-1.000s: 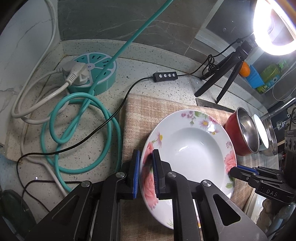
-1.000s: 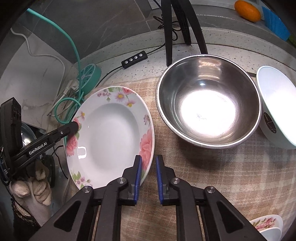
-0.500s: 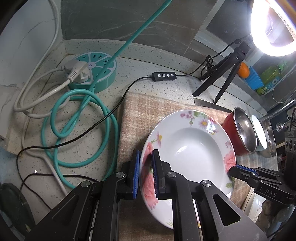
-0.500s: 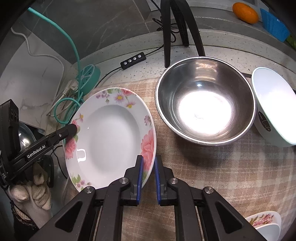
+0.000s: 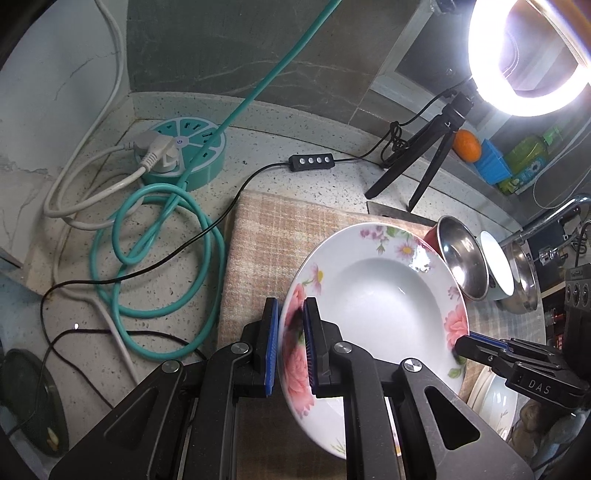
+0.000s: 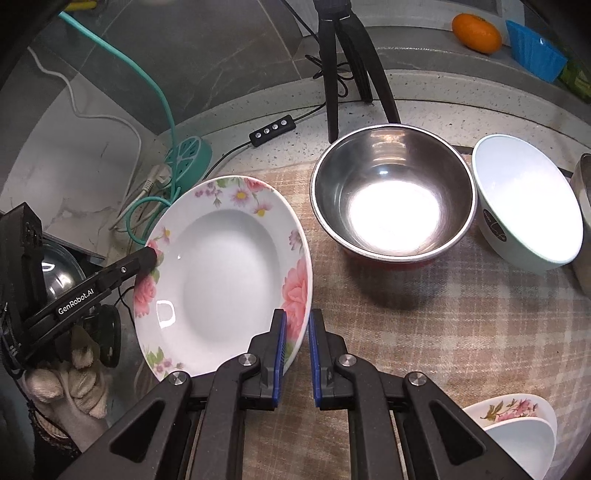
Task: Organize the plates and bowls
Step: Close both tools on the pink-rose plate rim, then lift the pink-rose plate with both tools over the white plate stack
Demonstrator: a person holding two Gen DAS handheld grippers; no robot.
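Observation:
A white deep plate with pink flowers [image 5: 376, 295] [image 6: 225, 269] is held tilted above the checked mat [image 6: 443, 332]. My left gripper [image 5: 290, 345] is shut on the plate's rim; it shows at the plate's left edge in the right wrist view [image 6: 149, 256]. My right gripper [image 6: 295, 354] has its jaws around the opposite rim with a small gap, so it is open; it shows at the plate's right edge in the left wrist view [image 5: 469, 341]. A steel bowl with a red outside [image 6: 391, 195] and a white bowl [image 6: 528, 206] stand on the mat.
A teal power hub [image 5: 184, 155] with coiled teal and white cables [image 5: 147, 240] lies left of the mat. A ring light on a black tripod [image 5: 428, 155] stands behind. A flowered bowl [image 6: 517, 432] sits at the near right. An orange [image 6: 476, 33] lies on the ledge.
The plate has been lifted and tilted slightly with both grippers. The right gripper's jaws have opened a little around the rim.

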